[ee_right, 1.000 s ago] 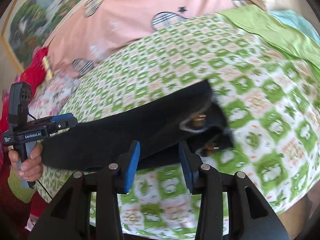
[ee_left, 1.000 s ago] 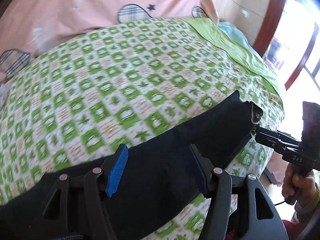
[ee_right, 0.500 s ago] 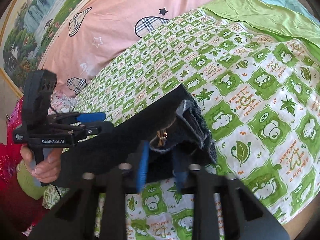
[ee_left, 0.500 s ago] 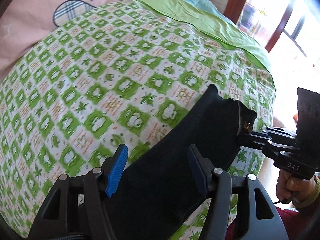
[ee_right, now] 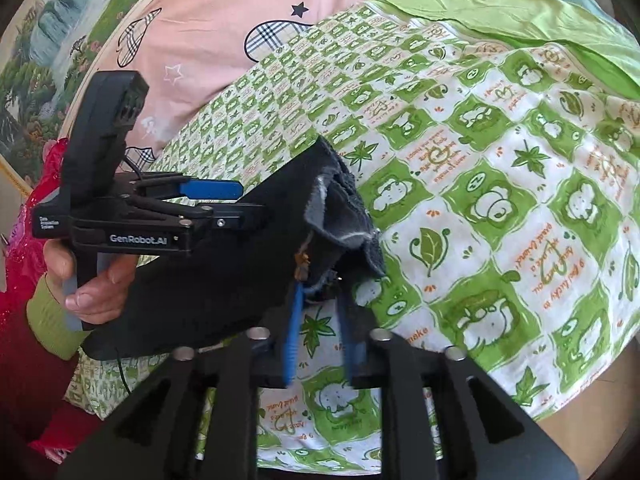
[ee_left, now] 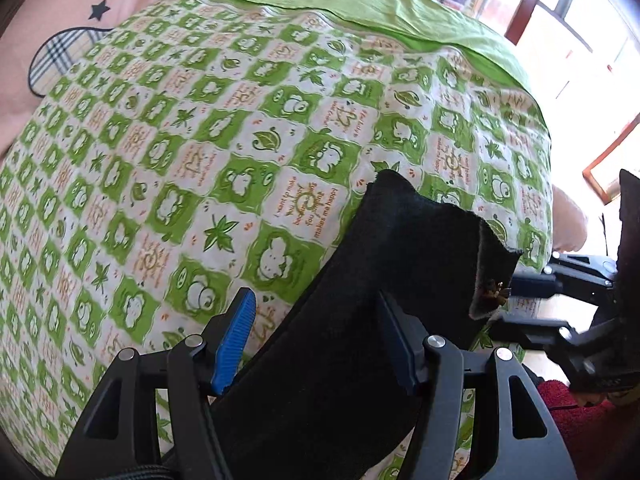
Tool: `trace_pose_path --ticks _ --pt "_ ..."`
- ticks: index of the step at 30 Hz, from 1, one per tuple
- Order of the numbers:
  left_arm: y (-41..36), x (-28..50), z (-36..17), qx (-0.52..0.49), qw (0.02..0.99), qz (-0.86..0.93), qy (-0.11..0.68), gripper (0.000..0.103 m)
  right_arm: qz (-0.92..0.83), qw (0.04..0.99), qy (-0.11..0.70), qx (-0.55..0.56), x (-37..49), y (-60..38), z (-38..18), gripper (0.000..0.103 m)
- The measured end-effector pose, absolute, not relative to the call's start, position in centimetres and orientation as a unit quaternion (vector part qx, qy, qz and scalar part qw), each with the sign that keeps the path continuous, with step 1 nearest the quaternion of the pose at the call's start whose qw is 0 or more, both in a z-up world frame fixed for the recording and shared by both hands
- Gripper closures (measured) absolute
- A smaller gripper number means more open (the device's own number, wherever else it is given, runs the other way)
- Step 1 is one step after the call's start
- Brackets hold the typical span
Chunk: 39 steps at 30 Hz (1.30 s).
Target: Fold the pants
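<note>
Left view, step: I am folding the pants (ee_left: 360,320) on the bed (ee_left: 200,140), carrying the cloth across.
Left view, jaws: my left gripper (ee_left: 320,344) is standing wide apart; the cloth is lying between and under the fingers, but I cannot tell if the pads are pressing it.
Left view, change: the pants are reaching farther up between the jaws than a second ago.
Right view, jaws: my right gripper (ee_right: 320,320) is opening, the waist end just ahead of the tips.
Right view, next: I am judging a fresh pinch on the waist is needed.
Right view, change: the left gripper is sitting closer to these jaws.
</note>
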<state>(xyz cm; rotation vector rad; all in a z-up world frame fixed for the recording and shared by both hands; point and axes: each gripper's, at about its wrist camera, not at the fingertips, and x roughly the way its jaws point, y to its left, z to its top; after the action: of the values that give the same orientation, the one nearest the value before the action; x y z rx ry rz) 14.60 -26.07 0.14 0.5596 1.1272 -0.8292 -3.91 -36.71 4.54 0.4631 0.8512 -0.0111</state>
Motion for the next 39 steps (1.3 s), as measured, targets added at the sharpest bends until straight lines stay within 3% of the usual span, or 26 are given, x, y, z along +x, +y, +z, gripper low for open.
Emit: trace_pose_path --ticks 1,8,10,12,13,15,17,30,39 --pt "-26.2 14.7 -0.1 0.256 0.727 -0.377 0.514 0.041 -0.006 0.885 0.405 0.229 -4.0 -36.9 4.5 0.049" --pt "-28.0 15.5 -1.6 0.253 0.707 -0.393 0.53 0.041 0.005 0.883 0.39 0.262 -3.0 -37.3 3.2 0.051" --pt "-28.4 15.7 -1.9 0.247 0.702 -0.401 0.534 0.044 0.01 0.881 0.391 0.267 -2.3 -37.3 2.7 0.075" --pt "-28.8 15.7 -2.1 0.24 0.698 -0.411 0.534 0.06 0.019 0.876 0.393 0.278 -2.2 -37.4 2.0 0.087" --pt "-29.1 15.5 -2.0 0.238 0.697 -0.419 0.531 0.064 0.021 0.878 0.391 0.276 -2.3 -37.4 2.0 0.088" --pt "-29.7 14.6 -1.8 0.243 0.694 -0.436 0.52 0.088 0.028 0.882 0.387 0.267 -2.5 -37.3 2.2 0.089" --pt "-29.8 13.8 -1.4 0.247 0.702 -0.44 0.503 0.092 0.034 0.885 0.383 0.263 -2.6 -37.2 2.5 0.089" --pt "-20.7 12.4 7.0 0.127 0.777 -0.426 0.445 0.094 0.16 0.914 0.314 0.199 -1.8 -31.8 8.8 0.09" --pt "-11.9 11.4 10.0 0.055 0.816 -0.386 0.426 0.094 0.266 0.899 0.313 0.151 1.0 -25.1 10.4 0.09"
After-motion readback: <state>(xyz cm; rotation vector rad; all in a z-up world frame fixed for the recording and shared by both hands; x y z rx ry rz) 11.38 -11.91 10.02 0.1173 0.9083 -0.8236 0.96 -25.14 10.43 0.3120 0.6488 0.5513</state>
